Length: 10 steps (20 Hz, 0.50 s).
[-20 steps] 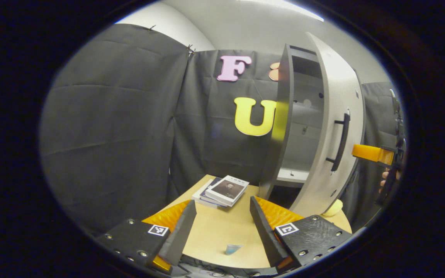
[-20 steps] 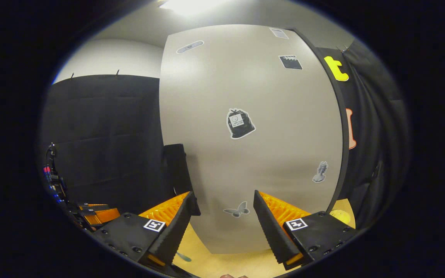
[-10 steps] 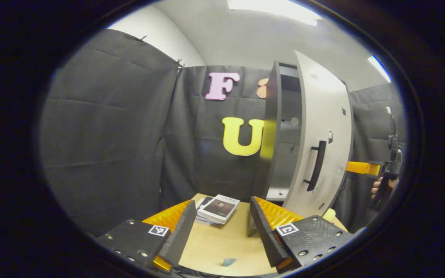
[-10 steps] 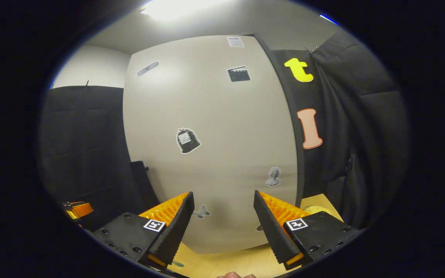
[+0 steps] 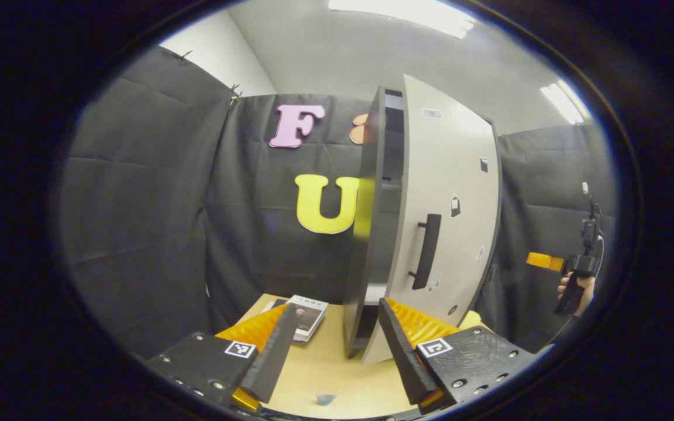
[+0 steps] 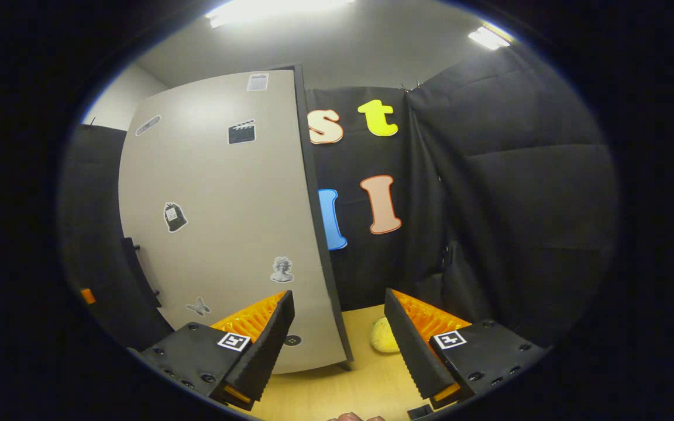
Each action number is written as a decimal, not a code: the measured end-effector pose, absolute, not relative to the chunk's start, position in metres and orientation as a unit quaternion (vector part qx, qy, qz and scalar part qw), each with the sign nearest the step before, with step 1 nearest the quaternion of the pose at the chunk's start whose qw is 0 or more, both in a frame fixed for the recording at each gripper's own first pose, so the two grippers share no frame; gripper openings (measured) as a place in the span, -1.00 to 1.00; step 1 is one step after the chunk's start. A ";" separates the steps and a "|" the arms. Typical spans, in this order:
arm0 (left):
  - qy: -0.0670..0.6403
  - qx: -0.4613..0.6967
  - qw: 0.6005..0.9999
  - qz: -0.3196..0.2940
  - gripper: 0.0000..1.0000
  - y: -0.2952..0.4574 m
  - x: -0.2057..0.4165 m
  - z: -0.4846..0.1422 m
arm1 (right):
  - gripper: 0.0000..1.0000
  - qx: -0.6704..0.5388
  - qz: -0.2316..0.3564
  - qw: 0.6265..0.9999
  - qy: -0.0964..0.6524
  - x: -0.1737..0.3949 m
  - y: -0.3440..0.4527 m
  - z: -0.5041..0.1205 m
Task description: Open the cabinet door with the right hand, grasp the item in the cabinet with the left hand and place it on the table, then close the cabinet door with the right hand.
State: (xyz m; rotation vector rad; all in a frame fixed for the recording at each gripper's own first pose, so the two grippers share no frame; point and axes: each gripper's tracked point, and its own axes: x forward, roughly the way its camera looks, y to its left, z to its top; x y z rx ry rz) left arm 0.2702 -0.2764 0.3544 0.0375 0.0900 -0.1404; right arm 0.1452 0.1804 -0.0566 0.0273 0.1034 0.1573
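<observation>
Ahead of the left gripper (image 5: 332, 345), jaws apart and empty, the cabinet door (image 5: 448, 199) stands nearly closed; beyond the right gripper (image 6: 337, 342), likewise spread and empty, a yellow item (image 6: 381, 338) rests on the table (image 6: 337, 392).

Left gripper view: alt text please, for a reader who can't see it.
A tall grey cabinet door with a dark bar handle stands nearly shut on a wooden table. The left gripper hangs open in front of it, books lying at the table's back. At far right, a hand holds the right gripper.
</observation>
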 end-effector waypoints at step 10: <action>0.045 0.036 0.992 -0.110 0.69 -0.308 0.307 0.365 | 0.95 -0.017 0.045 0.998 0.044 0.120 0.133 -0.057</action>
